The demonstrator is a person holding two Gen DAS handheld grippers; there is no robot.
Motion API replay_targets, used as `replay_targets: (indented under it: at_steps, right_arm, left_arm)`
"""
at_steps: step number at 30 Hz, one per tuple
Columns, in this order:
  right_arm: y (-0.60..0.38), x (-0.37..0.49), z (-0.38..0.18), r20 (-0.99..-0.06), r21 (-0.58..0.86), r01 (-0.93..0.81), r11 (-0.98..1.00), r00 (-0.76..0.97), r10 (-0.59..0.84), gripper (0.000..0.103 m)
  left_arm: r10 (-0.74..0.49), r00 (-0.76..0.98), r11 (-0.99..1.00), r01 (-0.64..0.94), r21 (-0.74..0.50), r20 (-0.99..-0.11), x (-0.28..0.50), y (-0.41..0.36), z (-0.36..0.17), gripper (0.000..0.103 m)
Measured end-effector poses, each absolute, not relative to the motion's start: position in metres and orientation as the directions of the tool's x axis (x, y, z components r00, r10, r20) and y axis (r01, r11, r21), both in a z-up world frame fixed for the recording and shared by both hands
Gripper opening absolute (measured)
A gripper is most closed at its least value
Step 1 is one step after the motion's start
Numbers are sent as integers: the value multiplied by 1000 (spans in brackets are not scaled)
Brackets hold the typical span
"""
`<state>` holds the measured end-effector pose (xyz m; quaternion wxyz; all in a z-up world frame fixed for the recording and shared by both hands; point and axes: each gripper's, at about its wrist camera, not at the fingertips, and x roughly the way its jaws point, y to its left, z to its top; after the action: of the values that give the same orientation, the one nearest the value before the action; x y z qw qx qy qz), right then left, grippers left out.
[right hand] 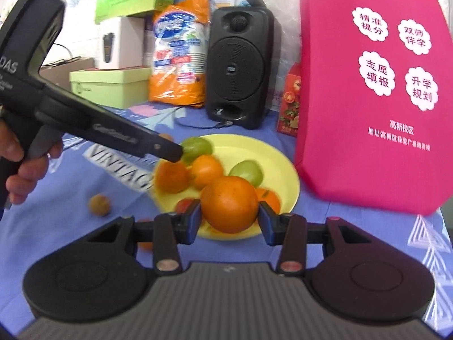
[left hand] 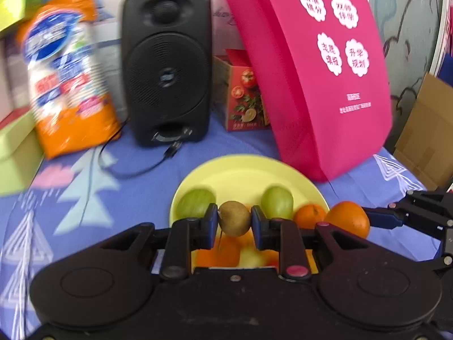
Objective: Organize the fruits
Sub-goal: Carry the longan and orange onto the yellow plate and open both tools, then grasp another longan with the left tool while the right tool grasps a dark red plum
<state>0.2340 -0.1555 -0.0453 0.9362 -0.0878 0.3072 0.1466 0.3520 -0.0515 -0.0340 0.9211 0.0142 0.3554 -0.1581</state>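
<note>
A yellow plate (left hand: 243,172) (right hand: 280,155) on the blue cloth holds green fruits (left hand: 276,201) (right hand: 245,171) and oranges (right hand: 206,170). My left gripper (left hand: 234,218) is shut on a small brownish-green fruit (left hand: 234,217) and holds it above the plate's near side. My right gripper (right hand: 230,218) is shut on a large orange (right hand: 230,204) over the plate's near edge; this orange also shows in the left wrist view (left hand: 348,218). The left gripper's body (right hand: 113,130) reaches over the plate's left side.
A small orange fruit (right hand: 99,204) lies on the cloth left of the plate. Behind the plate stand a black speaker (left hand: 167,65) with a cable, a pink bag (left hand: 325,65), a red tomato box (left hand: 243,96), an orange pack of cups (left hand: 68,79) and green boxes (right hand: 110,86).
</note>
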Motion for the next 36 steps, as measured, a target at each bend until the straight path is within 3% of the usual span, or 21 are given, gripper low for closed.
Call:
replay_targets:
  at_steps: [6,11,12,19,24,30,32,36]
  right_arm:
    - [-169,283,-45,-606,-61,-329,943,763,227,42]
    - [-160,311,-45,-617,-94,-357,929,753,227,42]
    - [-160,317,-45,-621,-92,-361,928,750,230,42]
    - [-154,344,-54,-646,-99,-327,940,739,189,43]
    - [-154,328,-53,-630,-115,-330,937,753,188,54]
    - [-155,294,-48,-616,-113,-340,934,761,203,54]
    - [-155,276,-46,-610,-113,-353,929,763,216,54]
    - [-154,240,-45,-601,-87,-388,917,755,263,54]
  left_arm:
    - [-228,670,957,288,-36,-706,410,-78,-51,27]
    - [-190,679,975,218,-53,-709,426,-67,-56,67]
    - [-193,685,977,202,-71,-702,426,-61,-54,69]
    - [-190,700,981,170,-97,-688,412,-34,-47,70]
    - [-169,709,984,165,-72,-684,385,-16,-48,70]
    - [-197,734,980,167,-108,-650,336,13,-40,70]
    - [-184,743,982,158,-98,-643,317,23,-39,79]
    - [-145,759,987,152,-43,-635,282,33,-45,79]
